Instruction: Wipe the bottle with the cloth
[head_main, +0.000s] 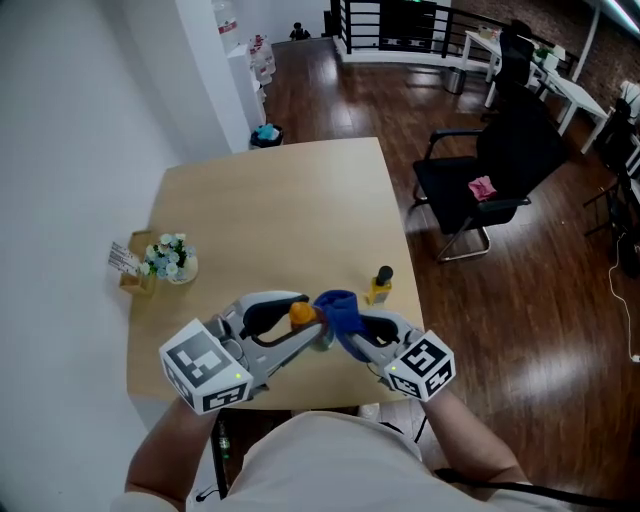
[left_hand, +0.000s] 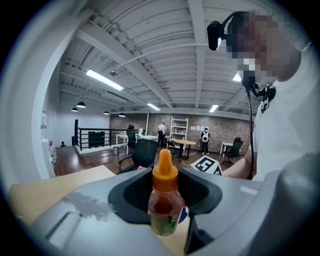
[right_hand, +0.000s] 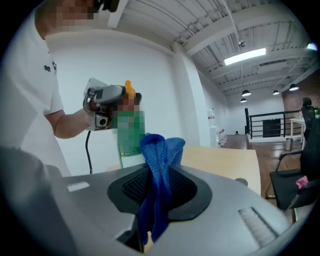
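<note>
A small sauce bottle (left_hand: 164, 200) with an orange cap, red contents and a green label stands upright between the jaws of my left gripper (left_hand: 165, 212), which is shut on it. In the head view the bottle (head_main: 303, 314) is held above the table's near edge by the left gripper (head_main: 300, 328). My right gripper (head_main: 352, 328) is shut on a folded blue cloth (head_main: 338, 309) that sits right beside the bottle's cap. In the right gripper view the cloth (right_hand: 159, 160) sticks up out of the right gripper (right_hand: 156, 197) just in front of the bottle (right_hand: 129, 131). Contact cannot be told.
On the light wooden table (head_main: 280, 210) stand a small yellow bottle with a black cap (head_main: 380, 284) near the right edge and a flower pot (head_main: 170, 260) with a card holder at the left. A black office chair (head_main: 490, 180) stands to the table's right.
</note>
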